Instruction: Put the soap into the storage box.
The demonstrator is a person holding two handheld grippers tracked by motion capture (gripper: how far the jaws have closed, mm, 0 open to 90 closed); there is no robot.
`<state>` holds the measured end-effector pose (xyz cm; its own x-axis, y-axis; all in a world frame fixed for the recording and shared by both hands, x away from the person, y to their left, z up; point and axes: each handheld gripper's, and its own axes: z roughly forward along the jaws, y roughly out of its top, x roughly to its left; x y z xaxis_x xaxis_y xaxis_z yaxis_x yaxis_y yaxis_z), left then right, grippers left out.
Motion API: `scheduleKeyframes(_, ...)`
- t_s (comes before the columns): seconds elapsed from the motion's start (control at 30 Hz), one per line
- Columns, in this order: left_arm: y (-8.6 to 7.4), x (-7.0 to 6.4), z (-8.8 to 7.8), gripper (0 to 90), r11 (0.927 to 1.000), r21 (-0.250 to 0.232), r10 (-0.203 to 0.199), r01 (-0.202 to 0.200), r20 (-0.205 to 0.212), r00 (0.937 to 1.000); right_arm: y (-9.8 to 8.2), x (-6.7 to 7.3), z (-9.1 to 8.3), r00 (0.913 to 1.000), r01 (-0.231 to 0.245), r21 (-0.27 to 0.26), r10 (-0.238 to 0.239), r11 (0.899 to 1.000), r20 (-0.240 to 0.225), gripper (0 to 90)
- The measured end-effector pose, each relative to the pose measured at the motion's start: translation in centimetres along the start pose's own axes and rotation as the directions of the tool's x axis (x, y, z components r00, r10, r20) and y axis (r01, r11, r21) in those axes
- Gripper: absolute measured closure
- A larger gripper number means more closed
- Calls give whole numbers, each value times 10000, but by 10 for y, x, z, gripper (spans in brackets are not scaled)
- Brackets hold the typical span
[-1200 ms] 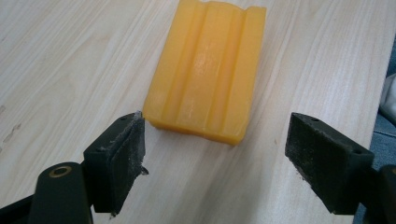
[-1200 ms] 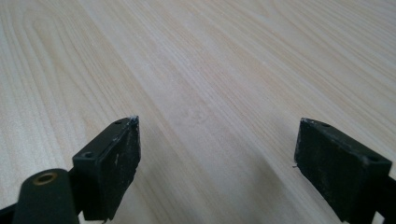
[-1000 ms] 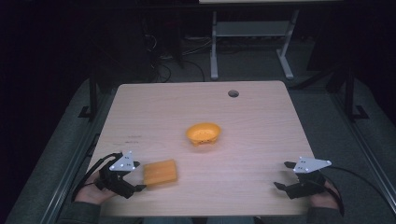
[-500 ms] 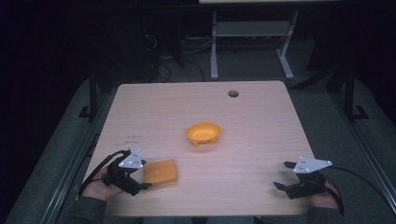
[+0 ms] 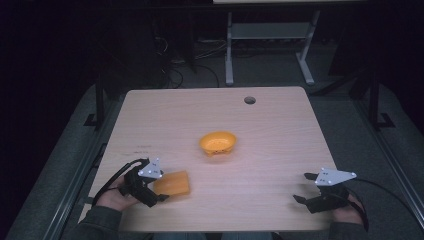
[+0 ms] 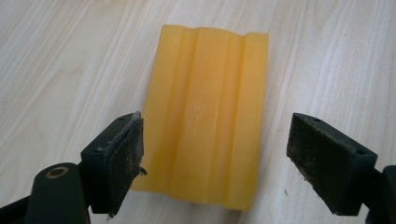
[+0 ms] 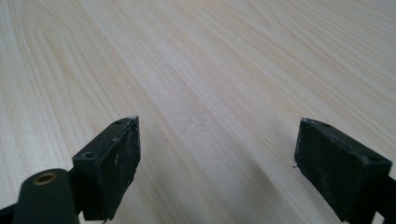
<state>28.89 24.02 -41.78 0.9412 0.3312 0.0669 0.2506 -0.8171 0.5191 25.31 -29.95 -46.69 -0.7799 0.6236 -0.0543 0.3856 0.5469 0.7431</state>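
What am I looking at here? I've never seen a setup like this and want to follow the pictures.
A person sits at a wooden table and holds a hand-operated gripper in each hand; there is no robot arm. The high view looks down from above. The other two pictures come from cameras riding on the grippers, looking along their black fingers. The left gripper is open, its fingers on either side of a ridged yellow block lying flat, not yet squeezing it. The right gripper is open over bare wood. A small orange bowl sits near the table's middle.
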Motion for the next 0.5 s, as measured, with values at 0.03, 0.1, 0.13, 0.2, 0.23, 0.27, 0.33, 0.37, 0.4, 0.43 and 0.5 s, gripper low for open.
scheduleKeyframes(0.03,2,0,2,184,10000,4,78,-78,-10,10000,0,0,0,10000,-12,2,12,10000,-8,140)
scheduleKeyframes(0.1,5,1,4,184,9998,115,139,-139,64,9999,0,0,0,10000,-70,8,70,10000,4,140)
scheduleKeyframes(0.13,6,1,6,185,9996,199,195,-196,79,9998,0,0,0,10000,-71,7,71,10000,0,140)
scheduleKeyframes(0.2,8,2,8,185,9996,214,189,-192,137,9997,0,0,0,10000,-43,-12,43,10000,-2,140)
scheduleKeyframes(0.23,9,2,10,184,9995,243,179,-183,144,9997,0,-1,0,10000,92,12,-92,10000,40,140)
scheduleKeyframes(0.27,9,3,11,184,9994,292,178,-183,164,9997,0,-1,0,9999,117,17,-117,9999,43,140)
scheduleKeyframes(0.33,9,4,13,182,9993,342,174,-179,131,9998,0,-1,0,10000,48,1,-48,10000,18,140)
scheduleKeyframes(0.37,9,4,14,182,9995,308,107,-110,111,9999,0,0,0,10000,-66,-7,66,10000,-17,140)
scheduleKeyframes(0.4,9,5,14,182,9993,370,89,-93,126,9999,0,0,0,10000,-24,-3,24,10000,-22,140)
scheduleKeyframes(0.43,9,5,14,182,9992,392,122,-124,68,9999,0,0,1,10000,-39,-10,39,10000,-36,140)
scheduleKeyframes(0.5,9,6,14,182,9992,384,122,-125,86,9999,0,0,1,10000,-16,10,16,10000,-57,140)
